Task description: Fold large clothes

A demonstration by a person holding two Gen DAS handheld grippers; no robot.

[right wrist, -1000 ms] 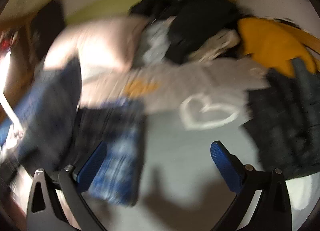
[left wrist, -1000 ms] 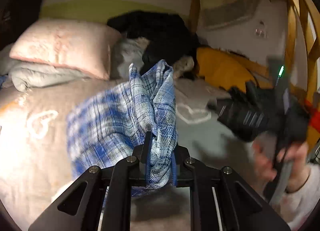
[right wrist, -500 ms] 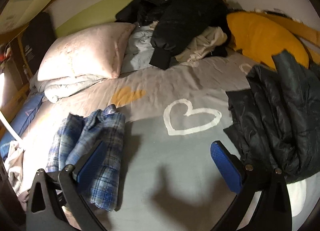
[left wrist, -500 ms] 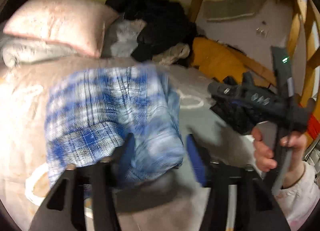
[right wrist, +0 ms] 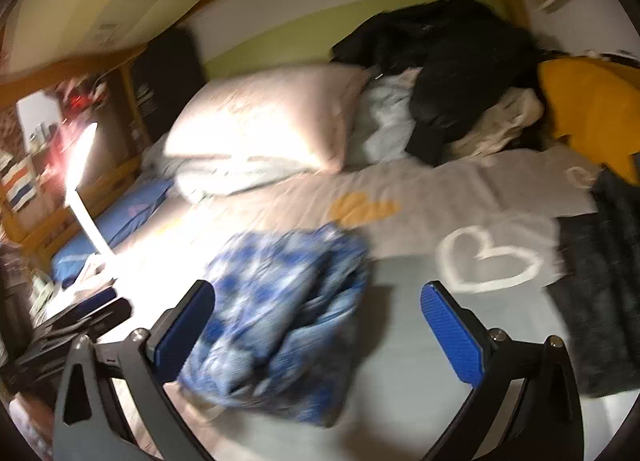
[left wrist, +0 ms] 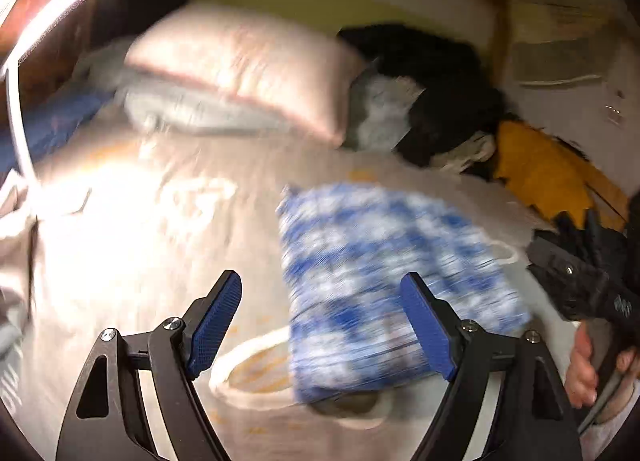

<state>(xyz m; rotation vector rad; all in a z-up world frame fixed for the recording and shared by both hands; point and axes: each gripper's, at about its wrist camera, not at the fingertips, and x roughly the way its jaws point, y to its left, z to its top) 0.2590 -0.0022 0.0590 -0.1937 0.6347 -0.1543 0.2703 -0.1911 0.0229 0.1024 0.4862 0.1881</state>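
Left wrist view: the left hand-held gripper (left wrist: 320,325) was seen spread, its jaws just having been opening, nothing pinched.
The right hand-held gripper (right wrist: 318,335) was likewise spread and empty; the blue plaid garment (left wrist: 384,281) was left bunched on the bed (left wrist: 160,261), below the pillow (left wrist: 248,65).

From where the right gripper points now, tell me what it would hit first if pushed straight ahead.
Most likely the blue plaid garment. It lies bunched on the bed sheet between and just ahead of the open right gripper, nearer its left finger. The frame is blurred, so the depth is uncertain.
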